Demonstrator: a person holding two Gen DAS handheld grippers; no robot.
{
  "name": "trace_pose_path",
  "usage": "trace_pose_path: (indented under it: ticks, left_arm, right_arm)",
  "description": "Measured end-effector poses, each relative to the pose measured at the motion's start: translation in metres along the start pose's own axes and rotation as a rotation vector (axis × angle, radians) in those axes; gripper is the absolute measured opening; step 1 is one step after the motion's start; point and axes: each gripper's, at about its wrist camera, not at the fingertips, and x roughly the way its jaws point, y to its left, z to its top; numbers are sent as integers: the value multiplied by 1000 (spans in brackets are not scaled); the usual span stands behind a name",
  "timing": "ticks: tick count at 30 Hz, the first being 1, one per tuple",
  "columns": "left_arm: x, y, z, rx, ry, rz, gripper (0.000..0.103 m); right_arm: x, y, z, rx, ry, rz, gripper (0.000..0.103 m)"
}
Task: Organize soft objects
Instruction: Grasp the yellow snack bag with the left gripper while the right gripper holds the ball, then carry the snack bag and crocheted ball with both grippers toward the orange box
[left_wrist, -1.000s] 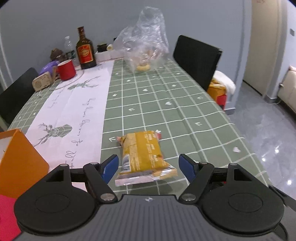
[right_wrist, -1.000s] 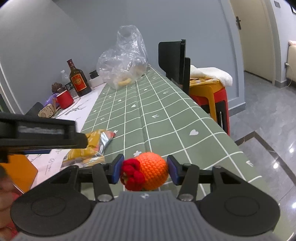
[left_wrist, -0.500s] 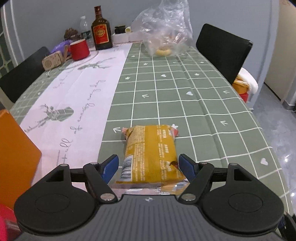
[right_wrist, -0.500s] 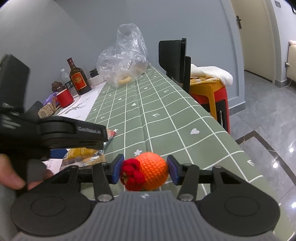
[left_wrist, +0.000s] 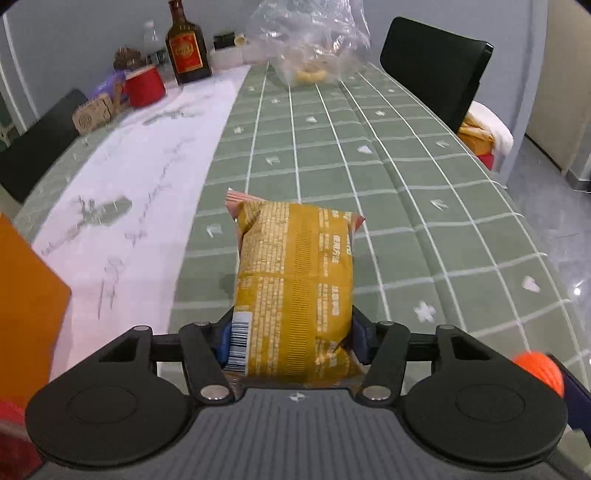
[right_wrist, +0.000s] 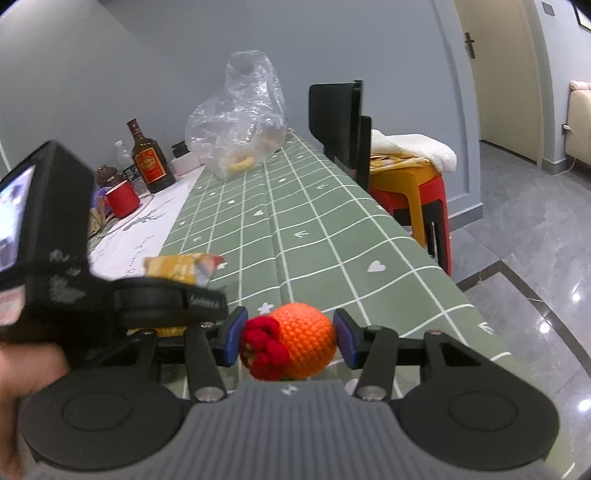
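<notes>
**A:** Now, over a long table (left_wrist: 424, 229) in a green checked cloth, two hand-held tongs work side by side. What is each one doing?

**B:** The left gripper (left_wrist: 291, 338) is closing its jaws on a yellow snack packet (left_wrist: 293, 280), which lies flat on the cloth with its near end between the blue pads. The pads look to be at the packet's sides; a firm grip cannot be confirmed yet. The right gripper (right_wrist: 288, 338) pinches an orange crochet ball (right_wrist: 303, 339) with a red tuft, near the table's edge.

**A:** How should the packet be taken well?

**B:** Probably by squeezing only until the film stops slipping, since the air inside will give. Keeping the pads square to its sides and lifting straight should stop the far end sagging or twisting out.
</notes>
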Motion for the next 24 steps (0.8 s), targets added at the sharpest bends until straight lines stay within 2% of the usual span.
trace_pose_path:
  ticks: [5, 8, 14, 20, 24]
  left_arm:
    - [-11, 17, -13, -141, 59, -80, 64]
    - [-20, 13, -25, -49, 58, -80, 63]
    - [-48, 5, -62, 43, 38, -147, 63]
    - [-71, 1, -89, 111, 72, -188, 67]
    - [-70, 2, -97, 121, 18, -179, 76]
  right_arm:
    - [5, -6, 0, -5, 44, -33, 50]
    - [4, -14, 2, 34, 41, -50, 50]
    - [6, -30, 4, 99, 69, -34, 50]
    - [5, -24, 3, 30, 88, -35, 50]
    - [1, -23, 4, -1, 124, -26, 50]
